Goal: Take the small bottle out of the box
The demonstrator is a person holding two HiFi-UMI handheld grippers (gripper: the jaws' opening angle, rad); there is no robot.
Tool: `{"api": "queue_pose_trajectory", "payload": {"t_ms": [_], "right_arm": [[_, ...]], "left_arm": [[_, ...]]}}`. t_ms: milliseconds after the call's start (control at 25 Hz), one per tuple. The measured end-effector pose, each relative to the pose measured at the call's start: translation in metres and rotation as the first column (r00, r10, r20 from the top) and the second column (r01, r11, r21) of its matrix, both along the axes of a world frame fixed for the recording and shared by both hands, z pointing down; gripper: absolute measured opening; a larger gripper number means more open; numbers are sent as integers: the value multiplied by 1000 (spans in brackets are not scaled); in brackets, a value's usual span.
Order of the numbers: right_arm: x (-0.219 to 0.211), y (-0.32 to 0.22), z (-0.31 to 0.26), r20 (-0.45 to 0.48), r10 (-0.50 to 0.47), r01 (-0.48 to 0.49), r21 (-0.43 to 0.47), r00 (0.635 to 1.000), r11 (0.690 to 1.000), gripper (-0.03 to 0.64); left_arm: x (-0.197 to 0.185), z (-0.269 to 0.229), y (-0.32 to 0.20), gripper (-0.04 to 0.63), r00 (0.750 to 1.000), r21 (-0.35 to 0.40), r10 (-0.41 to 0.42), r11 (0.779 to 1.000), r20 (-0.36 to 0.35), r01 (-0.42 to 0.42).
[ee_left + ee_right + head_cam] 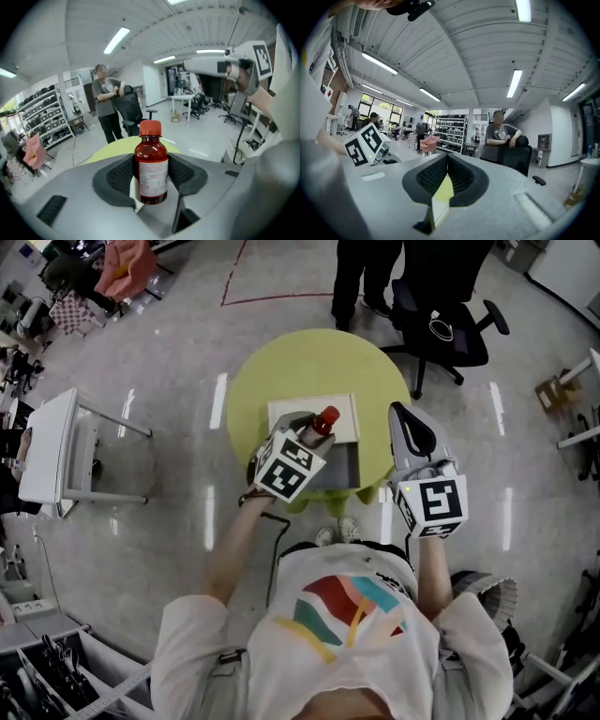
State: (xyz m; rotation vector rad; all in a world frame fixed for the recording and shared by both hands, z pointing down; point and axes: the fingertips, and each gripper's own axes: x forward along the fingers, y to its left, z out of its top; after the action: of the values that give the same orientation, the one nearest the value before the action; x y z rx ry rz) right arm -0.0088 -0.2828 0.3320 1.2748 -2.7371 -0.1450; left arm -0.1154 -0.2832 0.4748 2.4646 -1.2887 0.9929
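Note:
A small brown bottle with a red cap is lifted above the open box, which rests on the round yellow-green table. My left gripper is shut on the bottle. In the left gripper view the bottle stands upright between the dark pads, held at its lower body, with its white label facing the camera. My right gripper hovers to the right of the box, jaws pressed together and empty. In the right gripper view its pads meet, with only the table's yellow showing below them.
The box's white lid lies behind it on the table. A black office chair and a standing person are beyond the table. A white side table stands to the left.

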Motion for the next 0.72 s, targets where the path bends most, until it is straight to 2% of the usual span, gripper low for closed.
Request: {"api": "queue_pose_trajectory", "payload": {"t_ms": [120,200,320,440,600,720], "right_arm": [[-6,-5,-11,6,6,-6,30,1000,1000,5],[-10,-7,-19,13,8,-9,58,1000,998,5],[-16,-9,-33,36,6,-10,107,999,994,5],[-19,-9,-42,70,19,-28,138,997,990,5],[-27,-5,-51,106,10,-28,170,994,985,5],[-34,1,-52,112,-10,-11,181,994,983,5]], "left_arm": [[-10,-37,-6,218,989,108,-106,987,-104,117],[-19,-64,-7,218,972,192,-163,962,-167,194],[-35,-102,-4,219,941,306,-233,903,-247,303],[-51,-133,8,219,902,388,-284,830,-324,400],[-70,-160,28,218,850,447,-322,741,-417,500],[-80,-172,39,219,825,468,-333,698,-457,542]]}}
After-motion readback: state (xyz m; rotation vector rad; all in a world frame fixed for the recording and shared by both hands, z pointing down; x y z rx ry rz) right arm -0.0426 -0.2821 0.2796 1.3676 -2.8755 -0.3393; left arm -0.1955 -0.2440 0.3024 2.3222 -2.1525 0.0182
